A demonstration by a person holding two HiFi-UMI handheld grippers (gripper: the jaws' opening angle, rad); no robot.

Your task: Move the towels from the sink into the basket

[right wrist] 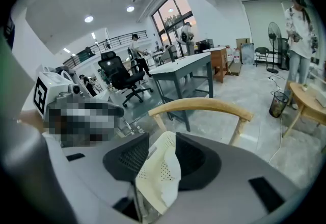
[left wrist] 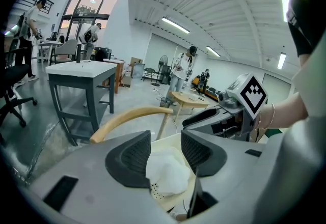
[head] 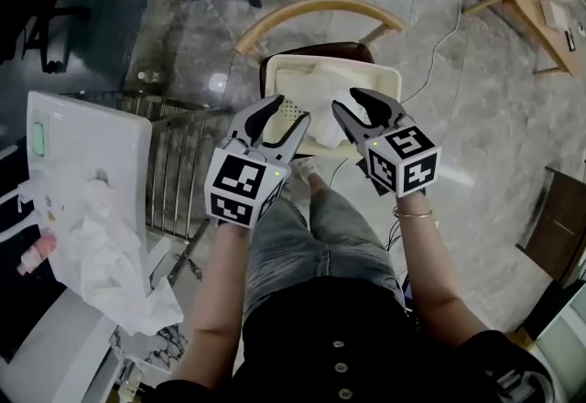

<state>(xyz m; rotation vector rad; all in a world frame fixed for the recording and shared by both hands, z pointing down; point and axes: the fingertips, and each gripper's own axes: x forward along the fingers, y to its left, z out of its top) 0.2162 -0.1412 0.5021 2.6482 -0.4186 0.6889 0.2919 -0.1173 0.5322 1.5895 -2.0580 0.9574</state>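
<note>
I am holding both grippers just above the cream basket (head: 394, 85) on the chair (head: 320, 7). The left gripper (head: 288, 113) is standing released, with a white towel (left wrist: 165, 169) lying in the basket beyond its jaws. The right gripper (head: 346, 101) is released too, and the basket's perforated wall is showing between its jaws. More towels (head: 101, 236) are lying on the sink (head: 92, 131), far left.

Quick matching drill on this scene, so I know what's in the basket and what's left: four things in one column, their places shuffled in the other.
Things:
1. basket
2. white towel
3. crumpled towels
4. wooden backrest

Places:
A. draped over the sink at the left
B. standing on the chair seat
C. curving beyond the basket
D. lying inside the basket

Pairs: 1-B; 2-D; 3-A; 4-C
</note>
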